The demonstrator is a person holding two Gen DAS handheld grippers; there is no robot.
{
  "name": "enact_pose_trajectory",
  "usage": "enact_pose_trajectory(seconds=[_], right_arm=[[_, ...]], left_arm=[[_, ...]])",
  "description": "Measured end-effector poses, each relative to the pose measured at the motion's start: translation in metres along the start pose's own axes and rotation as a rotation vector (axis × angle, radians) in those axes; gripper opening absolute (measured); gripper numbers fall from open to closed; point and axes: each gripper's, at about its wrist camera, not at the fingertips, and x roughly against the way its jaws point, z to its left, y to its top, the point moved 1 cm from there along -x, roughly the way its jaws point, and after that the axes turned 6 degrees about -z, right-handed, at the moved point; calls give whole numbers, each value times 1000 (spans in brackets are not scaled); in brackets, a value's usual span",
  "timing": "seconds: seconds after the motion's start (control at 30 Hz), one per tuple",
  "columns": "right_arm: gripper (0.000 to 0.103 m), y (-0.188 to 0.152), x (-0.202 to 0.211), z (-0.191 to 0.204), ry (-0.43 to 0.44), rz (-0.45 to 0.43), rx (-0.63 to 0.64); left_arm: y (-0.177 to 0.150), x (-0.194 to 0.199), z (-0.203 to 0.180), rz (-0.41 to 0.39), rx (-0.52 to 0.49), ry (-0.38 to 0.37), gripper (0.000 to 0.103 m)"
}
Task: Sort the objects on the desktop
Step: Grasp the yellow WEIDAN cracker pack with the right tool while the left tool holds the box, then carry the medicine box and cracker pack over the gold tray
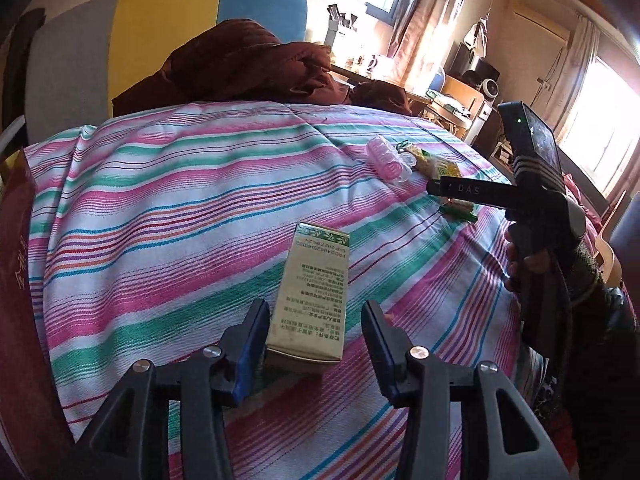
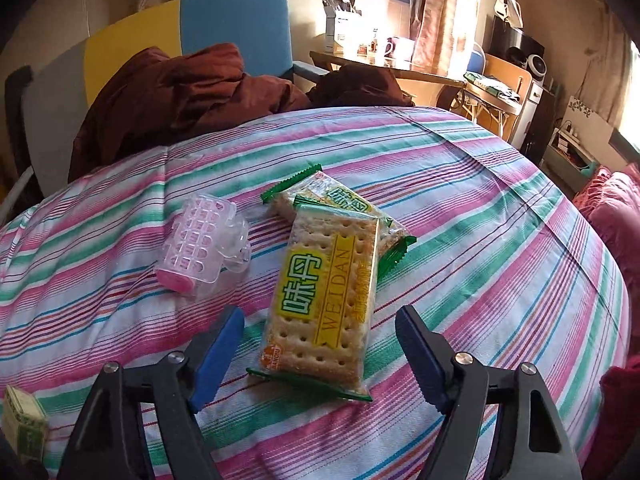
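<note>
A green and cream carton [image 1: 312, 292] lies on the striped cloth [image 1: 160, 220], its near end between the blue pads of my left gripper [image 1: 316, 340], which is open around it. The carton also shows at the lower left of the right wrist view [image 2: 24, 428]. My right gripper [image 2: 320, 320] is open and hovers over a yellow cracker pack [image 2: 324, 280], one finger on either side of its near half. A second cracker pack [image 2: 344, 200] lies partly under the first. A pink hair roller in a clear case [image 2: 196, 248] rests to their left.
A brown quilted jacket [image 1: 240, 64] is heaped on a grey, yellow and blue chair [image 1: 160, 20] behind the cloth. A maroon box [image 1: 16, 280] stands at the left edge. A desk with mugs [image 2: 380, 56] and shelves lies beyond, and a pink cushion [image 2: 612, 216] at the right.
</note>
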Motion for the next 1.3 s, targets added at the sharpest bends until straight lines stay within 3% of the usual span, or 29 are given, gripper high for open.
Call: enact_pose_trajectory(seconds=[0.07, 0.17, 0.37, 0.7, 1.03, 1.3], right_arm=[[56, 0, -3, 4, -4, 10, 15], [50, -1, -1, 2, 13, 4, 8], [50, -13, 15, 6, 97, 1, 14], [49, -57, 61, 30, 274, -5, 50], [49, -90, 94, 62, 407, 0, 83], [49, -100, 122, 118, 525, -16, 182]], left_arm=[[0, 0, 0, -3, 6, 1, 49], [-1, 0, -1, -10, 3, 7, 48], [-2, 3, 4, -17, 16, 7, 36], [-15, 22, -11, -38, -42, 11, 35], [-26, 75, -8, -112, -10, 35, 35], [-33, 125, 10, -191, 36, 102, 35]])
